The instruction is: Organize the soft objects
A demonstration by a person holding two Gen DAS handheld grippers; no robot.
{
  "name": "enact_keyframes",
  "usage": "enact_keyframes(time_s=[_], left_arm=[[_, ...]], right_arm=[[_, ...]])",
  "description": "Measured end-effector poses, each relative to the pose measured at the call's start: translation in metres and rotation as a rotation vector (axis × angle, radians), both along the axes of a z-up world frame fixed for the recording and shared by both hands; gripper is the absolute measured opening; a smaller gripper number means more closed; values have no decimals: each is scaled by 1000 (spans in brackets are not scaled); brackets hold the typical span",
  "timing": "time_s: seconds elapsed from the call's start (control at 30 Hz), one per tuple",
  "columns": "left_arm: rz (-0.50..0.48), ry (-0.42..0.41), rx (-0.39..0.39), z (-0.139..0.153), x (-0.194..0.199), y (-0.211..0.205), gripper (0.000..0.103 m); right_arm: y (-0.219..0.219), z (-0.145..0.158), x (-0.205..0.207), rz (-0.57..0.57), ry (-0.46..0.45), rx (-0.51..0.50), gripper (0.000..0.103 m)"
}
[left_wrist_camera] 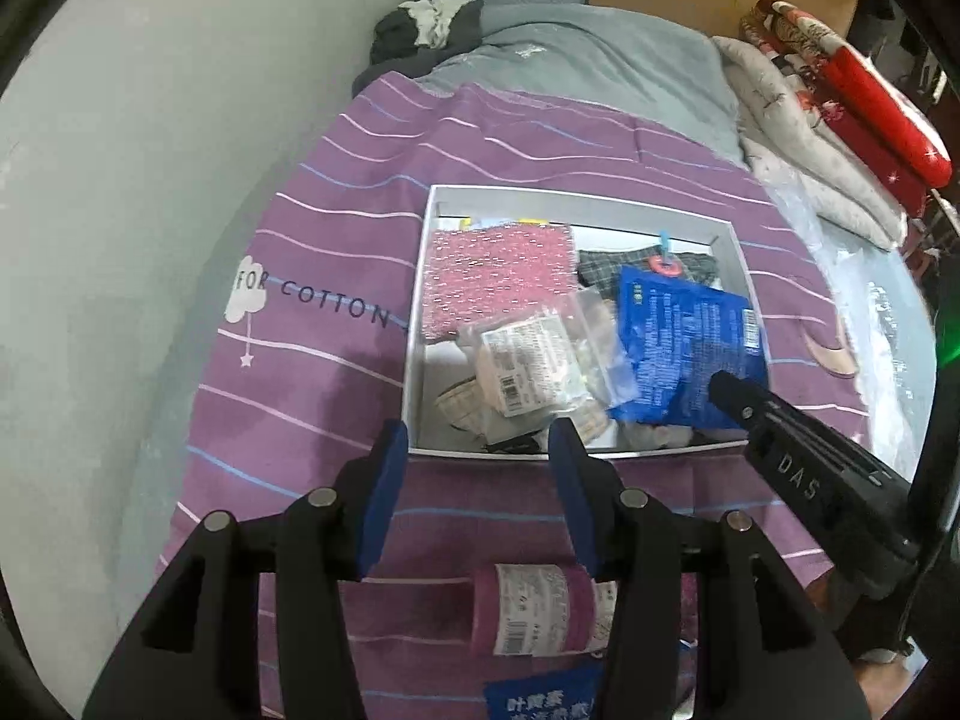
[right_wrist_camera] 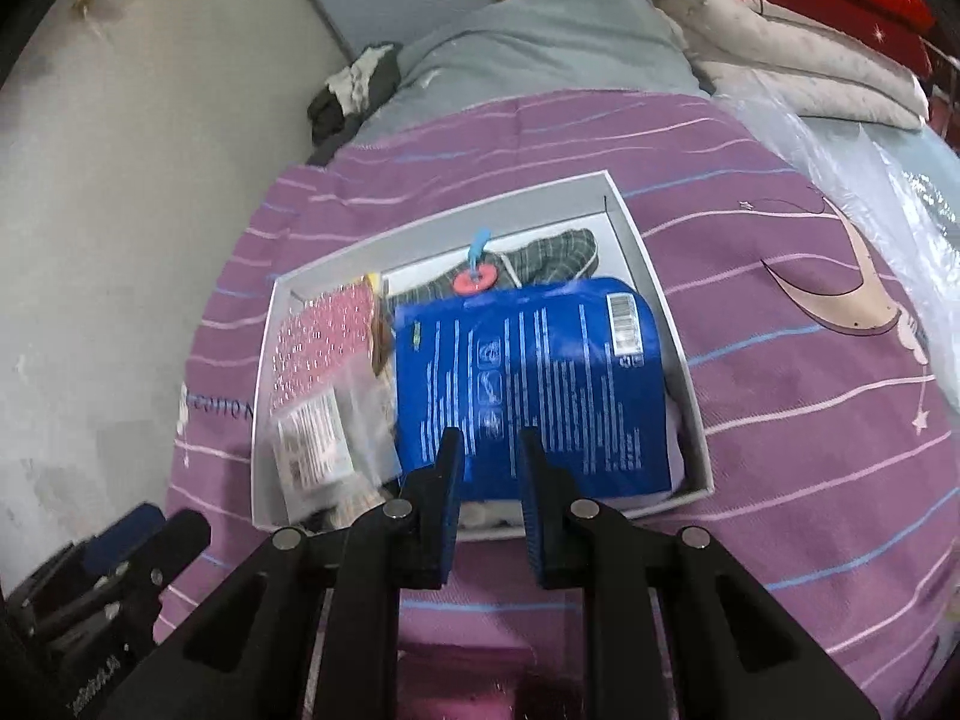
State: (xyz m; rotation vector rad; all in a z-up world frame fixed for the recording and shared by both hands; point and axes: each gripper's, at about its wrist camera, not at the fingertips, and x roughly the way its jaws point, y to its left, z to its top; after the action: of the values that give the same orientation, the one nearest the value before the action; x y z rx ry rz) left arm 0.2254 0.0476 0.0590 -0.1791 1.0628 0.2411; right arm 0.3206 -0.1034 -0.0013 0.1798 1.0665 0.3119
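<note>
Two grippers hover over a shallow white box (right_wrist_camera: pixel 645 252) lying on a purple striped bedsheet (right_wrist_camera: pixel 780 420). Topmost in the box is a blue packet (right_wrist_camera: pixel 540 384), flat, glossy and rectangular, covered in rows of pale print with a barcode at one far corner. Its long side runs from the near edge of the box toward the far edge, barcode end away from the right gripper (right_wrist_camera: pixel 492 456), and it lies tilted, propped on what is beneath it. It fills the right half of the box, over a grey checked cloth (right_wrist_camera: pixel 558 255) with a red ring and blue clip.

Beside it lie a pink dotted cloth (left_wrist_camera: pixel 495 279) and a clear bag (left_wrist_camera: pixel 528 366) with a white label.

That right gripper's jaws are narrow, its tips at the packet's near edge; whether they pinch it I cannot tell. Left gripper (left_wrist_camera: pixel 477 438) stands about half open with nothing between its jaws, just short of the box's near rim. A purple roll (left_wrist_camera: pixel 534 609) lies on the sheet under it.
</note>
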Motion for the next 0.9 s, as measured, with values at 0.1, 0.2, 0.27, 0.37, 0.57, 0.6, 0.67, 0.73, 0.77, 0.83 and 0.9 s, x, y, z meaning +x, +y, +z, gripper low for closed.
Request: enact_keyframes(time_s=[0.1, 0.2, 0.27, 0.37, 0.57, 0.6, 0.67, 0.73, 0.77, 0.83, 0.9], left_arm=[[-9, -35, -7, 14, -10, -2, 50], [-31, -82, -17, 37, -27, -5, 50], [-61, -102, -19, 49, -36, -7, 50], [-94, -140, -22, 71, -51, -9, 50], [-178, -177, 33, 100, -82, -18, 50], [-183, -182, 34, 101, -85, -18, 50], [-206, -200, 37, 102, -96, -17, 50], [-255, -222, 31, 97, -108, -16, 50], [-264, -224, 18, 93, -113, -15, 50], [-249, -226, -29, 81, -123, -8, 50], [-239, -221, -85, 67, -132, -2, 50]], right_arm=[[-2, 11, -10, 20, -8, -4, 17], [-5, 27, -23, 32, -29, 4, 17], [-7, 36, -33, 31, -35, 3, 17], [-9, 55, -48, 33, -53, -24, 17], [-12, 94, -86, 2, -149, -91, 31], [-14, 97, -91, 9, -165, -92, 36], [-18, 103, -111, 46, -222, -85, 56], [-23, 104, -131, 84, -262, -81, 71], [-25, 104, -142, 104, -284, -79, 75], [-31, 100, -167, 133, -334, -73, 81], [-37, 94, -190, 137, -384, -99, 81]])
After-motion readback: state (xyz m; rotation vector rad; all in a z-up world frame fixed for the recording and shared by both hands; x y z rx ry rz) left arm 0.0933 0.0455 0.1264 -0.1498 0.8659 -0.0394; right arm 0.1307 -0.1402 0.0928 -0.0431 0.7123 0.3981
